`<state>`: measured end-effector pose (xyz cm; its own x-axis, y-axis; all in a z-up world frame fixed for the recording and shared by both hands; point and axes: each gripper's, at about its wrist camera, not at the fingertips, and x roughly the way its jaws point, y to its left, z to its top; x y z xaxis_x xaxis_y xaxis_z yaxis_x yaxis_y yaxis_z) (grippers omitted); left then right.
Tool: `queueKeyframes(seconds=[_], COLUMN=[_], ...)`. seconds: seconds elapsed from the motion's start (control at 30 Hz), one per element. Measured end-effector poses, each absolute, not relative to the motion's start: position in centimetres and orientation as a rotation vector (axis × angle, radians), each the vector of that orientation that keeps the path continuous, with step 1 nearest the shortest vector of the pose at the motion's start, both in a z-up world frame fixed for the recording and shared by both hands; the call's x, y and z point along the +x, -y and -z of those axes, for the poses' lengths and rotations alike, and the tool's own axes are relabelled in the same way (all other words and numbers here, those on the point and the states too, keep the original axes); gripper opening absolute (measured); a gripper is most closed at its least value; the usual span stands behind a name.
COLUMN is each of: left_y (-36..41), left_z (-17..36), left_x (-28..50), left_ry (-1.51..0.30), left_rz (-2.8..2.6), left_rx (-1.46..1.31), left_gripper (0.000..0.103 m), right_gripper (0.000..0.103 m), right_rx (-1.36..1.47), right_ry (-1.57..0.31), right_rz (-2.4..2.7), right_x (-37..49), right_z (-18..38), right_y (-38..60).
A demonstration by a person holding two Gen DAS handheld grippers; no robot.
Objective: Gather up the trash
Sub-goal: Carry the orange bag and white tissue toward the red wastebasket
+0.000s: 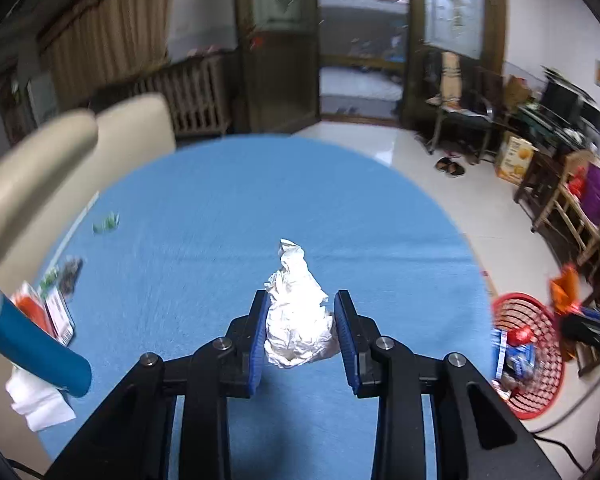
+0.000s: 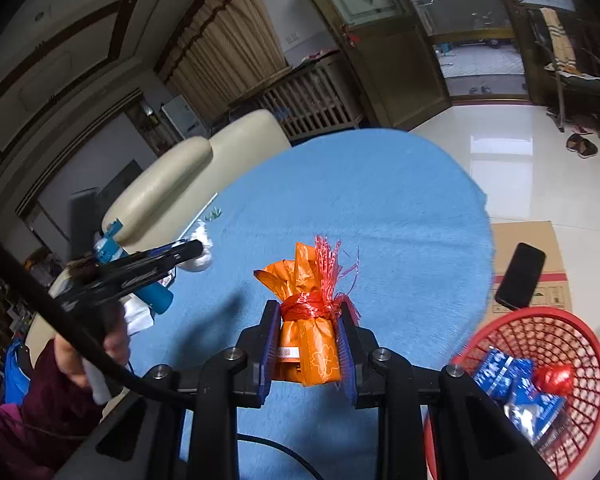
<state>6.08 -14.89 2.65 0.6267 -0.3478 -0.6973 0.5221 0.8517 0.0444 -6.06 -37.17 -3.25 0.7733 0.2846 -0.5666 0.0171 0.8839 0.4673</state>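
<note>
My left gripper [image 1: 301, 300] is shut on a crumpled white paper wad [image 1: 298, 320] and holds it over the blue tablecloth [image 1: 260, 208]. My right gripper [image 2: 309, 310] is shut on an orange wrapper bundle [image 2: 310, 332] tied with red ribbon, held above the cloth near the table's right side. The red mesh trash basket [image 2: 556, 328] stands on the floor at the right, with blue packets and a red ball inside; it also shows in the left wrist view [image 1: 540, 364]. In the right wrist view the left gripper [image 2: 198, 248] holds the white wad [image 2: 200, 258] at the left.
A blue tube [image 1: 28, 340], a red-and-white packet [image 1: 56, 312], a white tissue [image 1: 40, 400] and small green scraps [image 1: 106, 222] lie at the table's left. A cream sofa [image 1: 60, 160] stands behind. A cardboard box [image 2: 528, 248] with a black phone [image 2: 520, 276] is on the floor by the basket.
</note>
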Motion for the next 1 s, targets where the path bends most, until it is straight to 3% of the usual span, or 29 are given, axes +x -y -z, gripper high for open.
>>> queueKeyframes(seconds=[0.3, 1.0], left_y=[18.1, 23.1], left_z=[-7.8, -11.9], left_x=[-2.3, -7.6], left_ry=[-0.569, -0.454], left_rz=[0.574, 0.637], left_rx=[0.349, 0.436], left_gripper=[0.034, 0.034], right_gripper=[0.029, 0.029], right_rx=[0.472, 0.508], right_ry=[-0.618, -0.501], right_rz=[-0.048, 0.063], right_x=[-10.6, -17.3], right_z=[-0.8, -5.8], right_y=[39.3, 44.0])
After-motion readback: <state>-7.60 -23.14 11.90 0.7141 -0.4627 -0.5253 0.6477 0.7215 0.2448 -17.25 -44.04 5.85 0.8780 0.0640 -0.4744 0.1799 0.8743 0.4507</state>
